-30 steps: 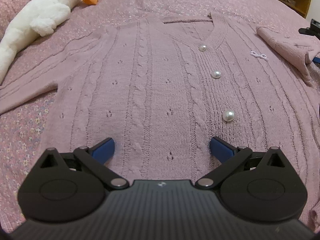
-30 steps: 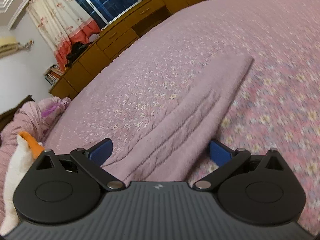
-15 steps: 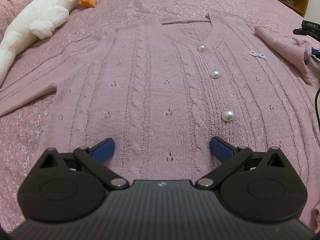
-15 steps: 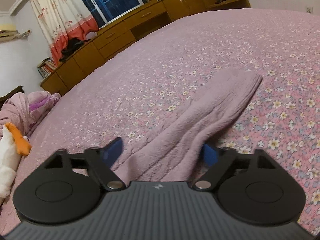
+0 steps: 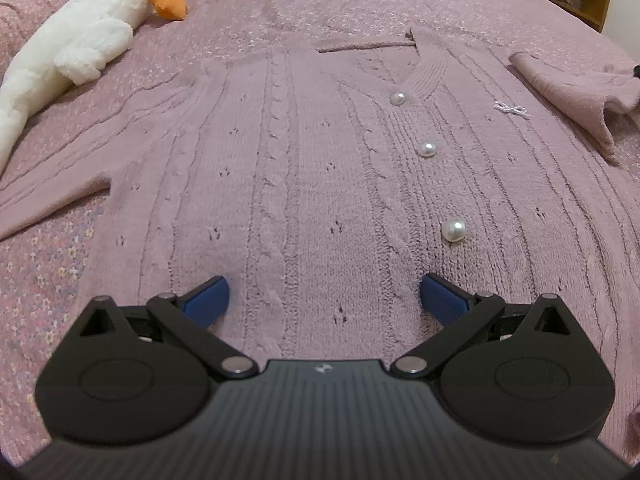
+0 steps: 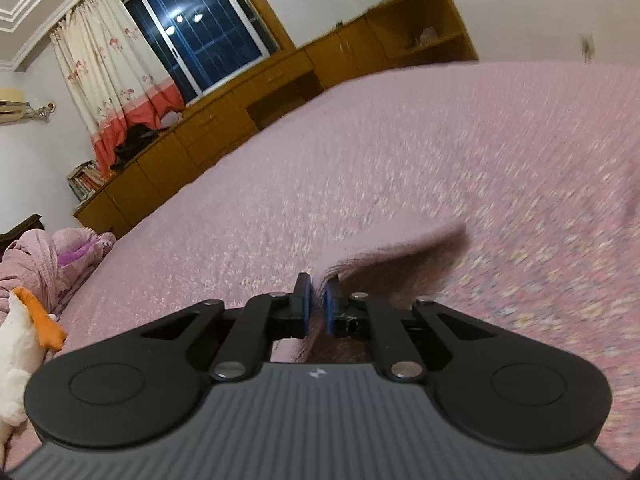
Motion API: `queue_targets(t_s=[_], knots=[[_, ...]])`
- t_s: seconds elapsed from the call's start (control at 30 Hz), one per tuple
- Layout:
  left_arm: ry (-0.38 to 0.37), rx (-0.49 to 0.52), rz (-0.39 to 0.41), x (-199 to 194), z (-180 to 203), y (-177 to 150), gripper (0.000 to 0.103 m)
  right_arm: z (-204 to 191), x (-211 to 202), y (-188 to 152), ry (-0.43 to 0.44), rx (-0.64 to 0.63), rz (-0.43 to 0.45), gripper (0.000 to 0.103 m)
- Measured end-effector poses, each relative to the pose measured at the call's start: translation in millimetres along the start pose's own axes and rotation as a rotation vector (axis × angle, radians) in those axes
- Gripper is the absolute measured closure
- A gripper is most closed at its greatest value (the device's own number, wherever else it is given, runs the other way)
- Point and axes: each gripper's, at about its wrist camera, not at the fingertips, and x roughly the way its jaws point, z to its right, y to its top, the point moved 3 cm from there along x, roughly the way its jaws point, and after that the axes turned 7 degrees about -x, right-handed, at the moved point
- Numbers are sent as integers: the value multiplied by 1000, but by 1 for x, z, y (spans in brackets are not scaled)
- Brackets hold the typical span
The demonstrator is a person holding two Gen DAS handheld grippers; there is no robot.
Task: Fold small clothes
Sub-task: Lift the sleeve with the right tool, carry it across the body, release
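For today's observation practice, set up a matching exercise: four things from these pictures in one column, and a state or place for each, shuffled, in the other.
Things:
1. left gripper
2. right gripper
3. cardigan
4. plush goose

States:
A. jaws shut on the sleeve
B. lies beyond the cardigan's shoulder
C. jaws wide open, holding nothing
D. spread flat, pearl buttons fastened

Pairs: 1-C, 2-A, 3-D, 4-B
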Motion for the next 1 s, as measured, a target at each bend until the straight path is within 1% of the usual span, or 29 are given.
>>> queue_targets(t_s=[0.17,0.33,0.47,0.57,0.73,0.9,1.0], knots=[[-20,5,-24,1,-3,5,0,-5,-44,13,-5,-35,78,96],[-30,2,-23,0,-4,5,0,-15,-82,31,-21,-66,140,96],[-48,-19,-24,-3,-7,7,0,-21,-109,45,-43,-93,183,96],[-60,-38,-20,-6,-10,8,0,-26,-127,52,-48,-107,204,96],[-59,-63,0,-12,-19,14,0,-36,-156,60,-44,-124,239,96],[-52,-80,27,-17,-27,22,0,-46,-181,61,-11,-124,252,96],[-48,-93,42,-20,-32,26,0,-61,-197,61,19,-141,254,96]])
